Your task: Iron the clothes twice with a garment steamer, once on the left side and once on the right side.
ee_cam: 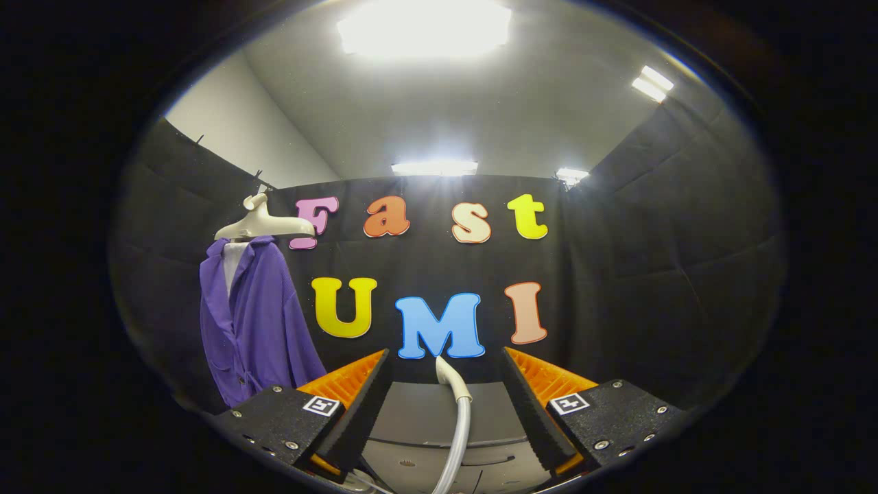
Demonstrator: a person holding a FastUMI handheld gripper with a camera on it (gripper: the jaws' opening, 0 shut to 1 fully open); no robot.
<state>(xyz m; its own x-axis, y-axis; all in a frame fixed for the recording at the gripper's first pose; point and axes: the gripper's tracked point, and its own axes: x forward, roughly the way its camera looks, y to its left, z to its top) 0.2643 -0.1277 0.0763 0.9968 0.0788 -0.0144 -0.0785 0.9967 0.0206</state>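
One gripper (446, 405), fingers spread wide, holding nothing, one steamer head and hose (455, 412) between them, one purple garment (257, 322) on one pale hanger (264, 221).

No readable text; a square coded tag (322, 405) sits on each spread finger of the hand-held gripper (446, 352)

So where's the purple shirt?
The purple shirt hangs on a white hanger against the booth wall, beyond the open tool's left finger.
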